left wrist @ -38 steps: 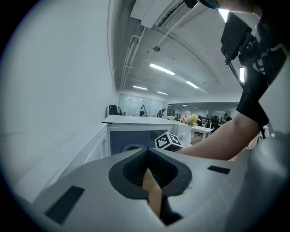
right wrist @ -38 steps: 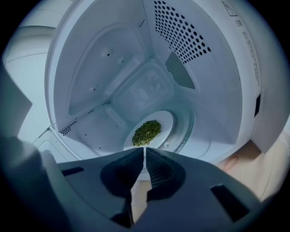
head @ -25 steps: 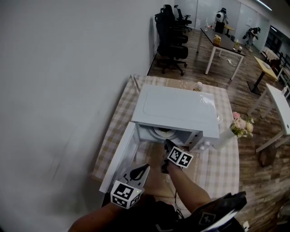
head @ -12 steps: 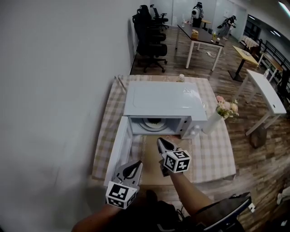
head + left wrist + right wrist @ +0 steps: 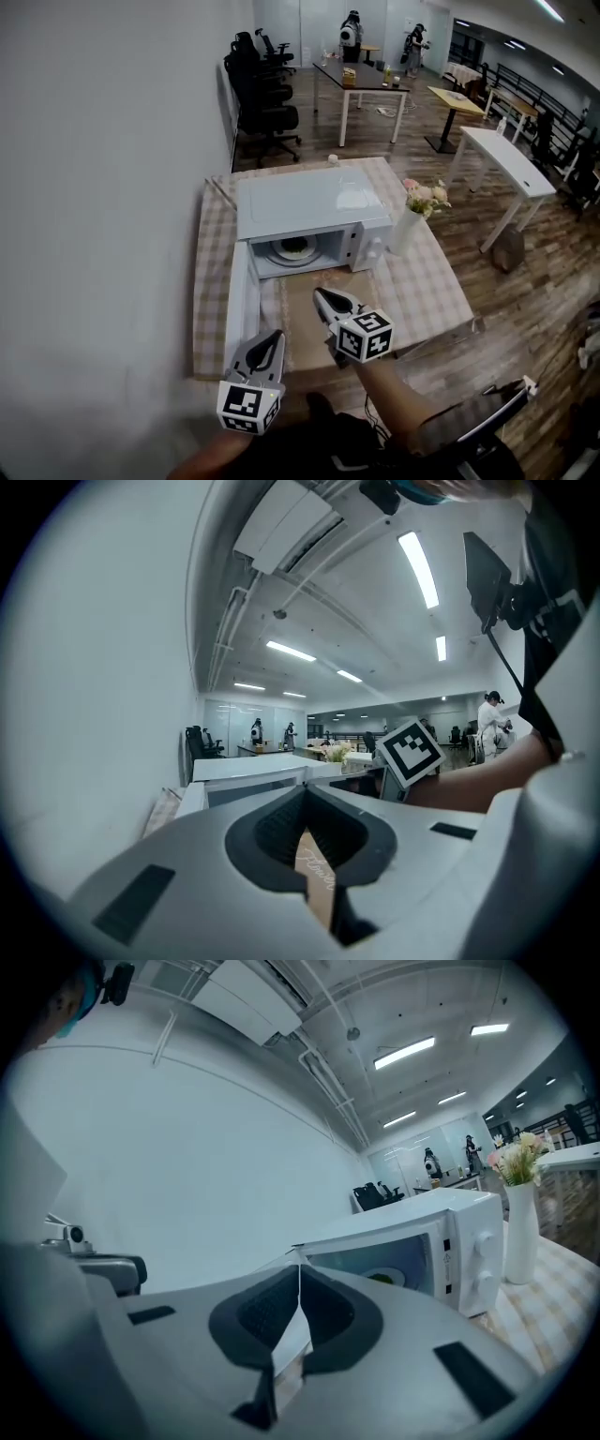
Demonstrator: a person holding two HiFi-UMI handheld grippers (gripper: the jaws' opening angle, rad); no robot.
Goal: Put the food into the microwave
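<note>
Right claw [image 5: 321,298] is clenched on nothing, its jaws meeting tip to tip in its own view, and left claw [image 5: 273,339] is clenched and empty in the same way. Both hang over the near edge of the table [image 5: 427,298], apart from the microwave [image 5: 309,199]. The food [image 5: 293,248] sits on a plate inside the cavity, on the turntable, so the main step looks done. The door [image 5: 240,307] stands fully open, swung out toward the near left, and I judge that shutting it is all that could be left. Room is tight on the left: the wall [image 5: 103,206] runs close beside the table, and the door's free edge ends just far of the left claw, so a push from that side would have little space behind it. On the right a vase [image 5: 405,230] of flowers stands just beside the microwave's control panel, and a wide sweep there could tip it. Between the claws and the cavity the table top is bare. To the right of the table the floor is open as far as the white desks.
</note>
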